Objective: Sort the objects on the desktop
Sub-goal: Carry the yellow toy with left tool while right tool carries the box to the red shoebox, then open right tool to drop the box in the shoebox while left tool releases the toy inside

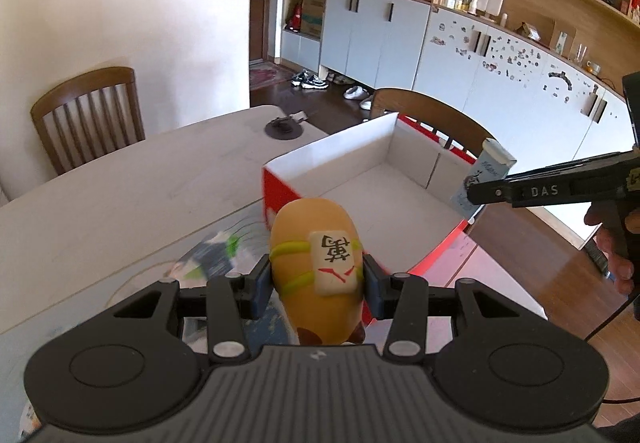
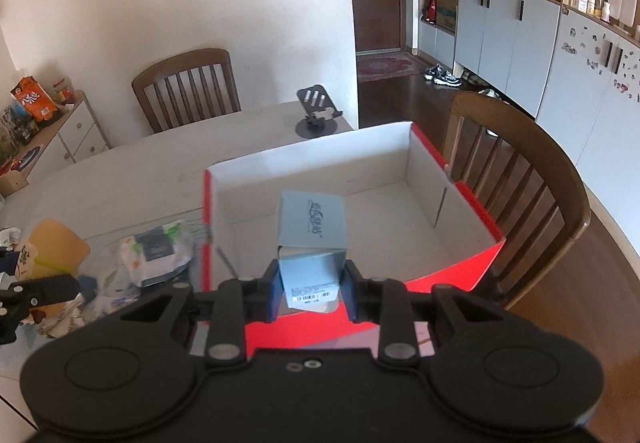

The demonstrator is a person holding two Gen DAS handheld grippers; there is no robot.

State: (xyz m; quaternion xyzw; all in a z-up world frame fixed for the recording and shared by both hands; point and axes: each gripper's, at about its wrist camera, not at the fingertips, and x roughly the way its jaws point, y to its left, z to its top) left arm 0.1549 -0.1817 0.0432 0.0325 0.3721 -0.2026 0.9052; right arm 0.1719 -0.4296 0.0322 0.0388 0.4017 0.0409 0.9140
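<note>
My left gripper point(image 1: 317, 285) is shut on an orange capybara toy point(image 1: 316, 263) with a mahjong tile strapped to it, held above the table beside the near left corner of the red box point(image 1: 276, 187). My right gripper point(image 2: 311, 285) is shut on a small pale blue carton point(image 2: 311, 239), held over the near edge of the red box point(image 2: 448, 267), whose white inside shows nothing in it. The right gripper and its carton point(image 1: 480, 179) also show at the right of the left wrist view. The toy point(image 2: 56, 247) shows at the left of the right wrist view.
A pile of plastic packets point(image 2: 152, 255) lies on the white table point(image 1: 120, 195) left of the box. A black phone stand point(image 2: 316, 115) sits at the far table edge. Wooden chairs stand behind point(image 2: 188, 87) and to the right point(image 2: 532, 187) of the table.
</note>
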